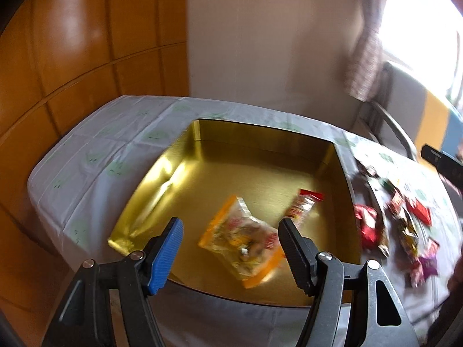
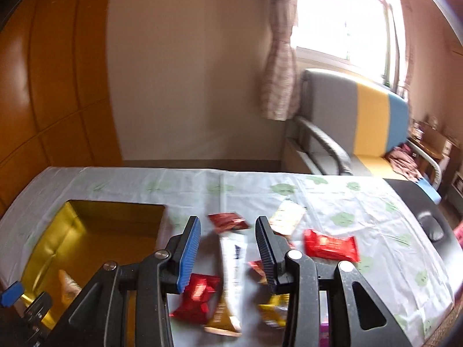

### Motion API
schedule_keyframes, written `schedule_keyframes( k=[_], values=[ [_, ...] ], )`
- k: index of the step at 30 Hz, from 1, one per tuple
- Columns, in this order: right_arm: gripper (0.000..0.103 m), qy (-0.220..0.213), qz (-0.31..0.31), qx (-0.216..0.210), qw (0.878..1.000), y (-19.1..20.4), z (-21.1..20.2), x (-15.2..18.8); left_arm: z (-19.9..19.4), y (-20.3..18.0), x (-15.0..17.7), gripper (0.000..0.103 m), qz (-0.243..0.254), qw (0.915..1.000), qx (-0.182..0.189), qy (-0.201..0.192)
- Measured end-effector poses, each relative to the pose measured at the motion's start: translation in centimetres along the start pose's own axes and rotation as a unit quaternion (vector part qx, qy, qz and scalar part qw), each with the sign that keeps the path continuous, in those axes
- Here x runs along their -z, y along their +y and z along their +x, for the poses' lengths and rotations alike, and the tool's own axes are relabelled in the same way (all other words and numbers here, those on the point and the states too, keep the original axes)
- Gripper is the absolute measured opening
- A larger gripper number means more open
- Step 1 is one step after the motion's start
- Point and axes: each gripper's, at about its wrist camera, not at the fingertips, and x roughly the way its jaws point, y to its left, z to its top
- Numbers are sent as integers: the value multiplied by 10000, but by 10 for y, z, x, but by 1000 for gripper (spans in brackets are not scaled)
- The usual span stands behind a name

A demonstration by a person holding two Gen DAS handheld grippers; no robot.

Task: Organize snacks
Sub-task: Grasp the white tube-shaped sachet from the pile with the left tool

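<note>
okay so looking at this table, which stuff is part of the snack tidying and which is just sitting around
Part of the job:
- gold box
- orange-edged snack bag and red stick pack, already inside it
- loose wrapped snacks on the tablecloth

Just sitting around:
- striped sofa
- curtain
- dark object at the table's right edge

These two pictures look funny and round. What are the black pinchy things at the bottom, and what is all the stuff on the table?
Each picture comes from a small camera riding on a hand-held grabber, so the room looks bent. A person holds one in each hand. The left tongs hang open over a gold box holding an orange snack bag and a red snack stick. The right tongs are open over loose snacks lying on the white tablecloth beside the box. A long white packet lies on the cloth below them. Neither tongs hold anything. The job is tidying snacks.
</note>
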Motion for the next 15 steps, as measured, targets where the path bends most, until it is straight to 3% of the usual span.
schedule_keyframes(
  k=[8,15],
  values=[
    [40,187,286,458,9984,-58,9,-3,-8,-46,2,69,761,9963,378,-121],
    [40,387,99,633,9972,-90,13,4,-12,-78,7,69,1259,9891,756,-74]
  ],
)
